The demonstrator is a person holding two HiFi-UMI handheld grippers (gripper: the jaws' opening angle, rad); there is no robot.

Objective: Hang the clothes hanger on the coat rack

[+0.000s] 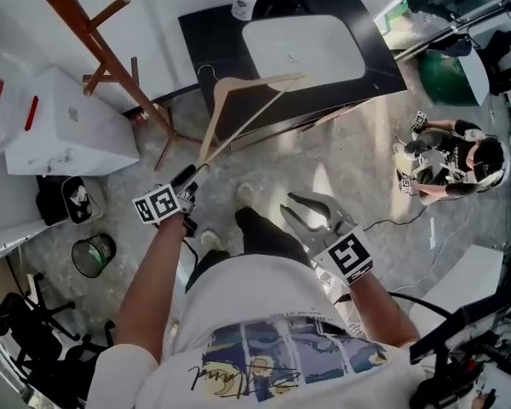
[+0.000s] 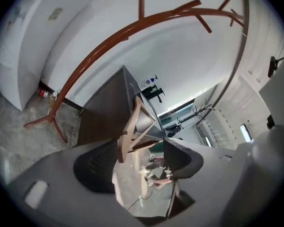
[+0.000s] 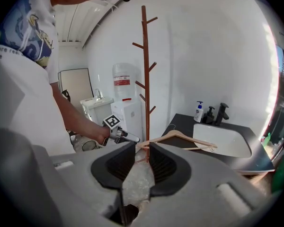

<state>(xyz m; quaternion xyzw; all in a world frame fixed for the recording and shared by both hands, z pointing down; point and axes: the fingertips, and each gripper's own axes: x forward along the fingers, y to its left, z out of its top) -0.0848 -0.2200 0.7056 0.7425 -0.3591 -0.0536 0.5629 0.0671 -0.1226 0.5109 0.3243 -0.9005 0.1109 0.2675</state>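
Note:
The wooden clothes hanger slants out from my left gripper toward the black counter. In the left gripper view the hanger's near end lies between the wide-apart jaws of the left gripper, against the left pad only. The brown wooden coat rack stands to the upper left, apart from the hanger; its curved image arches above the left gripper. My right gripper hangs over the floor with a narrow gap and nothing in it. Past the right gripper I see the hanger and the rack.
A black counter with a white sink and a soap bottle is ahead. A white cabinet stands left of the rack, a small bin below it. Another person crouches at the right.

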